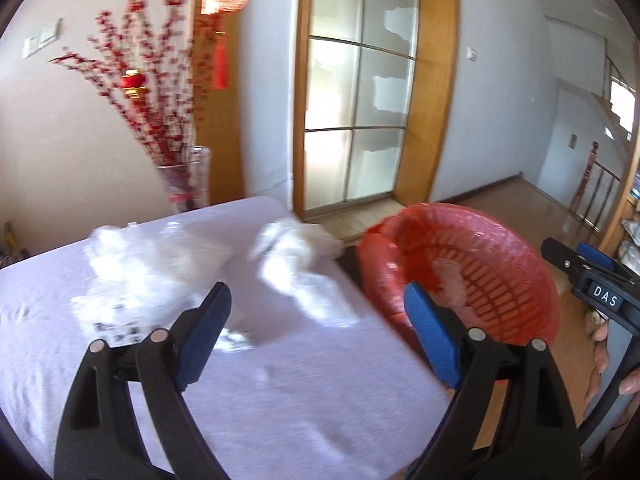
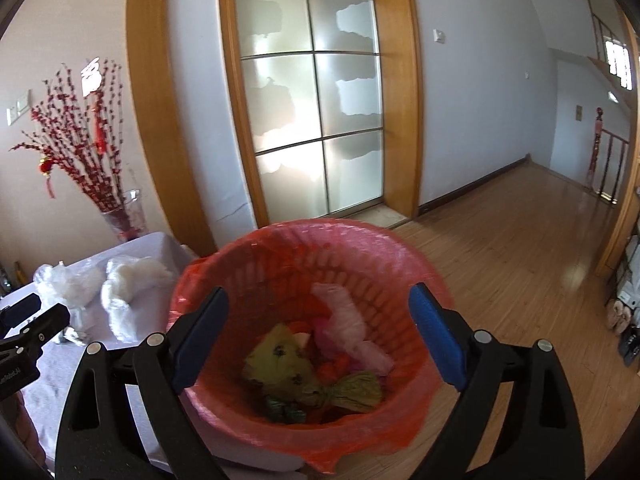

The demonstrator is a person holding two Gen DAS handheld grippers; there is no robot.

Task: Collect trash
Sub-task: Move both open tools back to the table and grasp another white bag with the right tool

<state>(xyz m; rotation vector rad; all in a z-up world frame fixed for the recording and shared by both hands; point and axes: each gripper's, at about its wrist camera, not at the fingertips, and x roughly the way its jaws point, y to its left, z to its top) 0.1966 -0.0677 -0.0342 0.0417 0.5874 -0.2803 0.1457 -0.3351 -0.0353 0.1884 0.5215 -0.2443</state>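
Note:
A red-lined trash basket (image 2: 372, 256) stands beside the table's right edge; it also shows in the left wrist view (image 1: 500, 232). It holds crumpled wrappers (image 2: 316, 376) and a white bag (image 2: 348, 320). On the table (image 1: 280, 408) lie a white crumpled tissue (image 1: 296, 256) and a clear plastic bag (image 1: 132, 264); both show in the right wrist view, the tissue (image 2: 124, 284) and the bag (image 2: 68, 284). My left gripper (image 1: 316, 312) is open and empty above the table, just short of the tissue. My right gripper (image 2: 320, 320) is open and empty above the basket.
A glass vase of red blossom branches (image 1: 188, 180) stands behind the table's far edge. A frosted glass door (image 2: 312, 92) in a wooden frame is straight ahead. Wooden floor (image 2: 520, 248) stretches to the right, with a railing (image 2: 608, 160) and shoes (image 2: 620, 312) at the far right.

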